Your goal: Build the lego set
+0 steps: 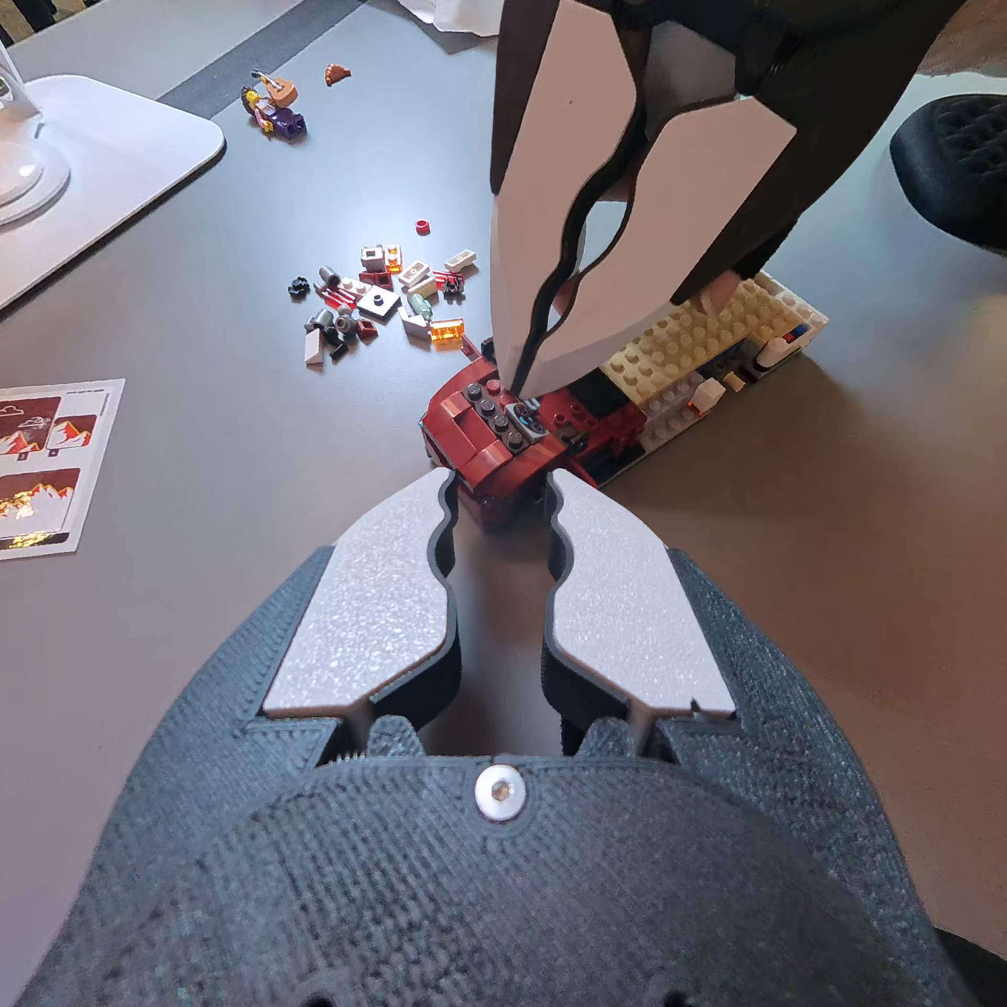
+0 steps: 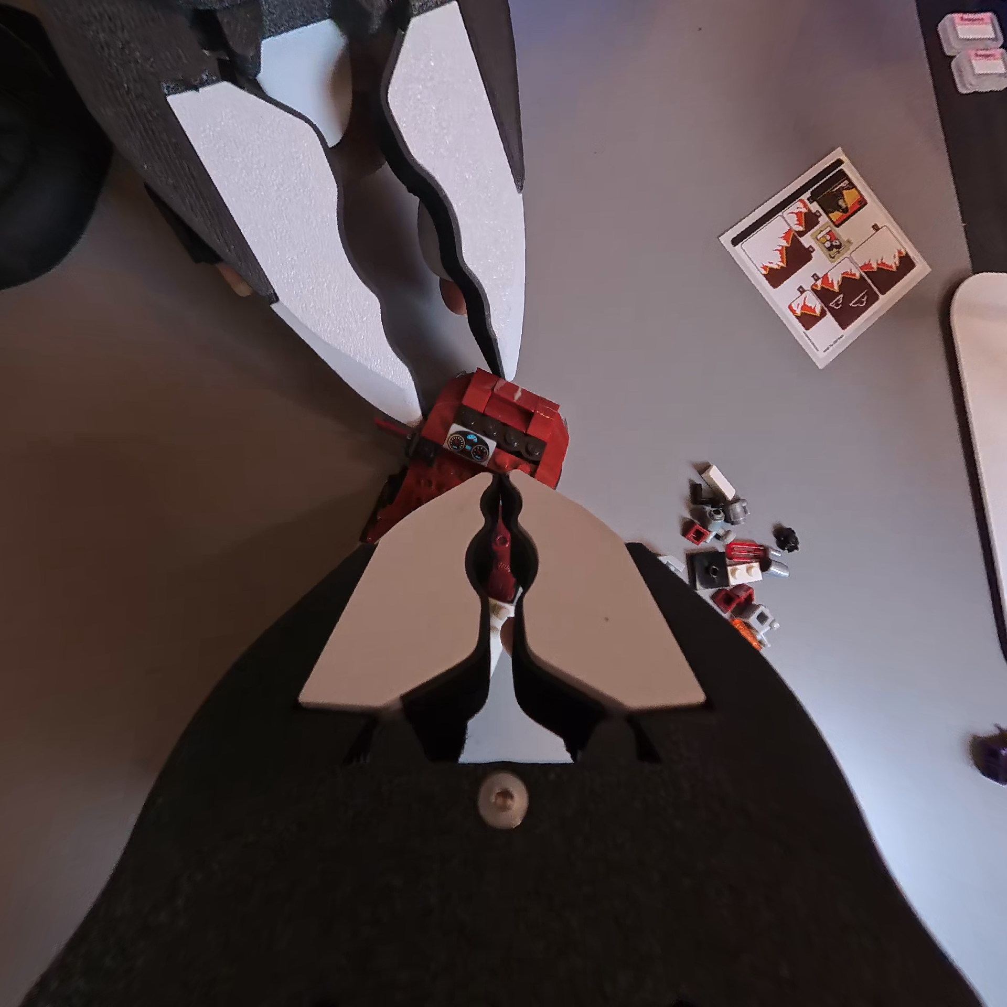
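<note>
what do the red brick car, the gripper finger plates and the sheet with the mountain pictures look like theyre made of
Red brick car: hard moulded plastic, glossy; highlights on its sloped pieces and crisp studs.
Finger plates of the left gripper: probably printed or moulded plastic, matte and pebbled, with a dark, perhaps rubbery edge; the black body shows layered print ridges.
Sheet: likely a paper sticker sheet with a glossy film; one panel glints like foil.
</note>
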